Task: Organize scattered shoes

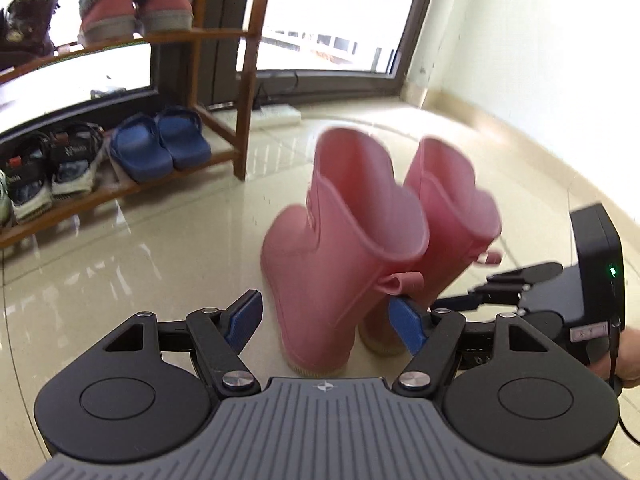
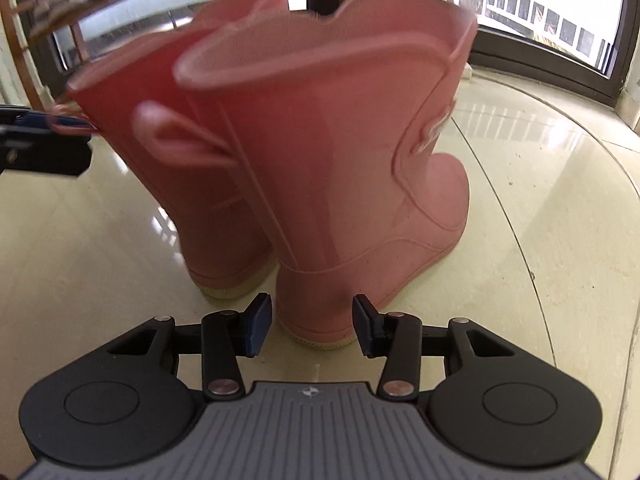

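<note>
Two pink rubber boots stand upright, side by side, on the glossy tile floor. In the left wrist view the left boot (image 1: pixel 340 240) is nearest, its heel just ahead of my open left gripper (image 1: pixel 326 322); the right blue pad (image 1: pixel 406 324) sits under its pull loop (image 1: pixel 400 282). The right boot (image 1: pixel 452 200) stands behind it. In the right wrist view the right boot (image 2: pixel 340 160) fills the middle, with its heel between the tips of my open right gripper (image 2: pixel 312 328). The left boot (image 2: pixel 160 168) is beyond, and the left gripper (image 2: pixel 40 140) pokes in at the left edge.
A wooden shoe rack (image 1: pixel 240 80) stands at the left, holding blue slippers (image 1: pixel 160 144), sandals (image 1: pixel 52 168) and furry pink slippers (image 1: pixel 136 4). A white power strip (image 1: pixel 276 114) lies by the dark window frame (image 1: pixel 340 84). A wall (image 1: pixel 540 60) runs along the right. A hand (image 1: pixel 624 356) holds the right gripper (image 1: pixel 500 288).
</note>
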